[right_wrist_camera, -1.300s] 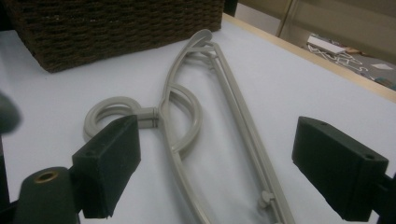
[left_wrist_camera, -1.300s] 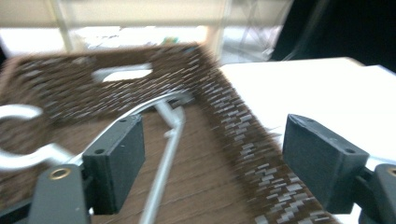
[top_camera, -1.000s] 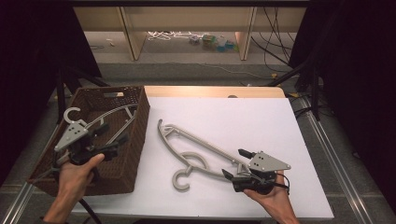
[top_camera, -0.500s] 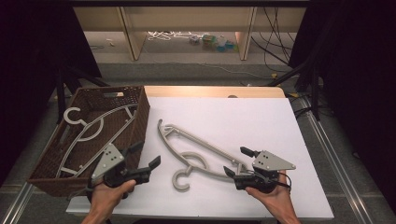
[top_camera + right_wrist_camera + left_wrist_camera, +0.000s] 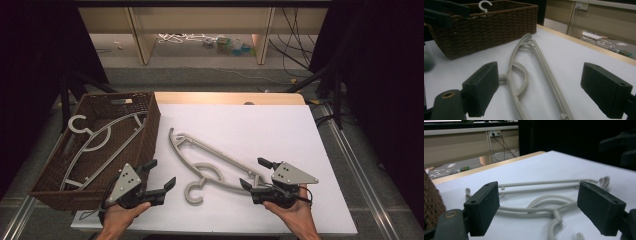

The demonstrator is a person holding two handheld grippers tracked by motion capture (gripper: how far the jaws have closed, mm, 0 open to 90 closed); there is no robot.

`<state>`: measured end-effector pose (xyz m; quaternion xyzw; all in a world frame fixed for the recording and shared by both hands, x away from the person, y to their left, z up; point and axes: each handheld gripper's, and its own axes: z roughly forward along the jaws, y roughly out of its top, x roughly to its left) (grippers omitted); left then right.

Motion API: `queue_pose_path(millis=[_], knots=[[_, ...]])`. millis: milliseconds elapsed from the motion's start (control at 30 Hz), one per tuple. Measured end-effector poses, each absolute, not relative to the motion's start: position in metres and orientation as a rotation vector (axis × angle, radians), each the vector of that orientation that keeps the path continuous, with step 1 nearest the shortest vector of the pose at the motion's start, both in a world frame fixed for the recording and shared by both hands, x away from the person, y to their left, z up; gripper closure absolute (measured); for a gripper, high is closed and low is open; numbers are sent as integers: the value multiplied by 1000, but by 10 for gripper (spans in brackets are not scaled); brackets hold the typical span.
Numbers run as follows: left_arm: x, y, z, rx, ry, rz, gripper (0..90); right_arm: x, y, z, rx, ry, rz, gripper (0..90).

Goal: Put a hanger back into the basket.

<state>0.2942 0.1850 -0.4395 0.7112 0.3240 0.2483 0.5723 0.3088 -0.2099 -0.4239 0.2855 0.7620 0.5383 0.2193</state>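
Grey plastic hanger (image 5: 210, 167) lay flat on the white tabletop (image 5: 260, 125) beside my brown wicker basket (image 5: 145, 140); I held left gripper (image 5: 161, 179) and right gripper (image 5: 254, 174) wide, flanking it.

Grey plastic hanger (image 5: 210, 162) lies flat on the white table top (image 5: 260, 125), right of the brown wicker basket (image 5: 145, 137) and apart from it. Long straight bar runs diagonally from the far-left end near the basket toward the near right; curved shoulder arc and open hook (image 5: 194, 192) sit on the near side, hook curling toward the front edge. Nothing grips it. A second hanger (image 5: 95, 145), same grey type, lies inside the basket, its hook at the far-left corner.
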Motion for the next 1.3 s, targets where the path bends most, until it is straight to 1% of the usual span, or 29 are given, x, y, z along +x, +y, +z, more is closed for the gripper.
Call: queue_pose_path(millis=[67, 233, 500, 667, 833, 1233, 1267, 1300], knots=[[295, 183, -443, 1669, 775, 557, 172, 308, -210, -424, 783, 2110, 1483, 159], [294, 181, -443, 1669, 747, 557, 169, 308, -208, -426, 787, 2121, 1482, 159], [294, 182, -443, 1673, 769, 547, 167, 311, -206, -430, 774, 2168, 1460, 159], [293, 180, -442, 1688, 739, 547, 168, 318, -189, -436, 672, 2320, 1333, 164], [291, 179, -443, 1690, 738, 548, 168, 328, -175, -440, 650, 2423, 1246, 180], [292, 179, -444, 1700, 725, 550, 169, 354, -148, -460, 603, 2683, 976, 387], [292, 179, -444, 1697, 736, 545, 169, 356, -147, -462, 605, 2684, 962, 416], [292, 179, -444, 1697, 736, 545, 169, 356, -147, -462, 605, 2684, 962, 416]])
